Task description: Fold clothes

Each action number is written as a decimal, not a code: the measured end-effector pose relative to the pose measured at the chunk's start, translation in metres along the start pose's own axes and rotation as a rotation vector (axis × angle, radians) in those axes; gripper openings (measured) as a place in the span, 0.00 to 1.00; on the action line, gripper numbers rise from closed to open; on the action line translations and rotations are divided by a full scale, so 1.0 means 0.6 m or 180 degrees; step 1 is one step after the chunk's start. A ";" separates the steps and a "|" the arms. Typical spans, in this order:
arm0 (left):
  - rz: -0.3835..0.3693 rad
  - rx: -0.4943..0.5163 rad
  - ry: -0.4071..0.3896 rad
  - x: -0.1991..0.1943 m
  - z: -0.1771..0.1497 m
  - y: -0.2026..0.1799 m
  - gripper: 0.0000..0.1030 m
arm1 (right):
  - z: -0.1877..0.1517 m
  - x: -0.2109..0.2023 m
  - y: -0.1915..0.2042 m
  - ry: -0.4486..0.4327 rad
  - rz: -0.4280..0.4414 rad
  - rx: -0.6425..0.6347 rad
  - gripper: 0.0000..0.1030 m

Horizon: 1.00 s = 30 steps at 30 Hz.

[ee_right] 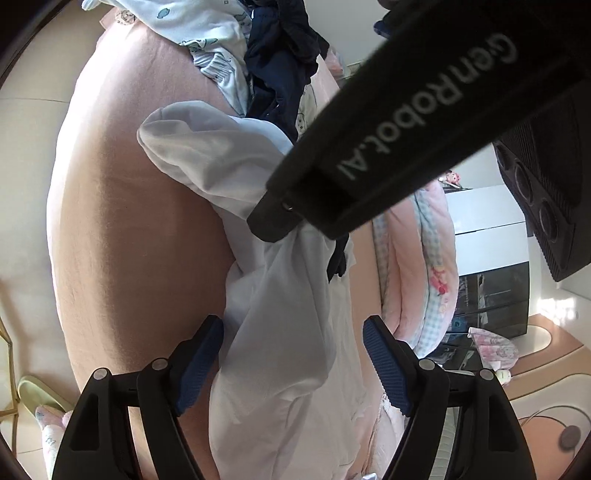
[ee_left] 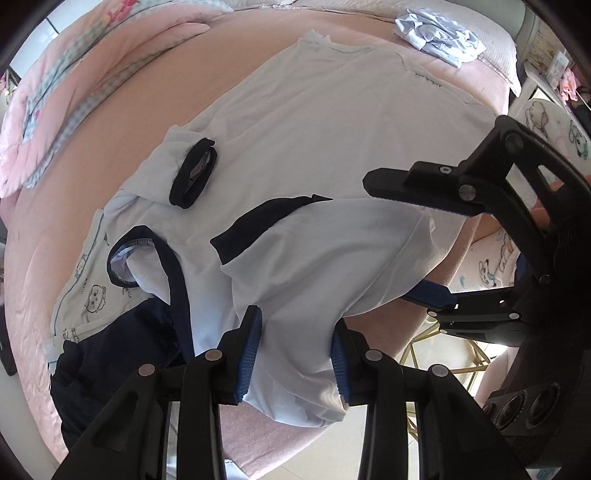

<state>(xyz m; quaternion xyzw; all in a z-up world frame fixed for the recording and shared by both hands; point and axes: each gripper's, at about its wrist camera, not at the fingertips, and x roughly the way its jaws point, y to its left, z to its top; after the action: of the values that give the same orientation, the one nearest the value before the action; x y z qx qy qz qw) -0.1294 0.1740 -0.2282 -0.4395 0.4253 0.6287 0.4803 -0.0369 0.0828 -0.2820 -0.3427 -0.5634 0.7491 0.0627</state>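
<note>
The white shirt (ee_left: 314, 122) with its navy trim lies spread across the pink bed (ee_left: 122, 122), its body reaching toward the far edge while one short sleeve (ee_left: 314, 251) is turned in over the chest, its navy cuff (ee_left: 258, 221) lying on the white cloth. The near part of the shirt spills over the bed's near edge. The left gripper (ee_left: 295, 350) straddles that hanging fold, blue pads on either side with cloth bunched between them; they stand fairly wide, and I cannot tell whether they pinch or merely bracket it. The right gripper (ee_right: 293, 358) is plainly spread wide, shirt cloth draped through the gap without being clamped; in the left wrist view it sits at the bed's right-hand edge, one finger above the folded sleeve and one below the overhang, as though placed to take that side edge. The other sleeve (ee_left: 192, 170) is bunched near the bed's left side, its cuff standing open. Beside the collar (ee_left: 155, 251), near the bed's near-left corner, sit a dark navy garment (ee_left: 110, 362) and a printed white one (ee_left: 85, 284), apparently kept aside. At the far right corner rests a small pale blue bundle (ee_left: 439, 33). The shirt looks partway through folding.
</note>
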 end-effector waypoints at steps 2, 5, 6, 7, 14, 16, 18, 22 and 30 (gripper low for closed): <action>-0.0019 -0.0030 0.0005 0.000 0.001 0.006 0.31 | 0.005 0.010 0.009 0.0065 -0.0094 -0.0074 0.75; -0.0043 -0.0064 0.0014 0.000 0.003 0.012 0.31 | 0.010 0.017 0.012 0.0050 -0.0039 -0.0088 0.75; -0.0031 -0.0060 0.0029 0.000 0.002 0.011 0.31 | 0.010 0.017 0.011 0.0042 -0.0025 -0.0082 0.75; -0.0008 -0.0053 0.0053 0.001 0.000 0.009 0.31 | 0.010 0.016 0.011 0.0036 -0.0019 -0.0070 0.75; 0.0151 -0.0010 0.0218 0.010 -0.017 -0.004 0.32 | -0.003 0.008 0.027 0.0005 0.0215 0.0117 0.45; 0.0197 0.0002 0.0265 0.012 -0.022 -0.007 0.32 | -0.004 0.003 0.041 -0.0019 0.0180 0.0000 0.37; 0.0242 0.0015 0.0313 0.014 -0.027 -0.011 0.32 | -0.003 0.003 0.051 -0.0016 0.0204 -0.0105 0.26; 0.0362 0.0031 0.0351 0.016 -0.038 -0.016 0.32 | -0.008 0.004 0.051 -0.0028 0.0289 -0.0058 0.22; 0.0686 -0.0002 0.0220 0.005 -0.066 -0.017 0.49 | -0.006 0.002 0.060 -0.0046 0.0262 -0.0211 0.22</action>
<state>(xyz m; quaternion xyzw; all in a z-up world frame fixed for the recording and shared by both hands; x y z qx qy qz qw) -0.1142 0.1388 -0.2420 -0.4127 0.4862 0.6613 0.3948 -0.0248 0.0733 -0.3151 -0.3621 -0.5737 0.7345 0.0165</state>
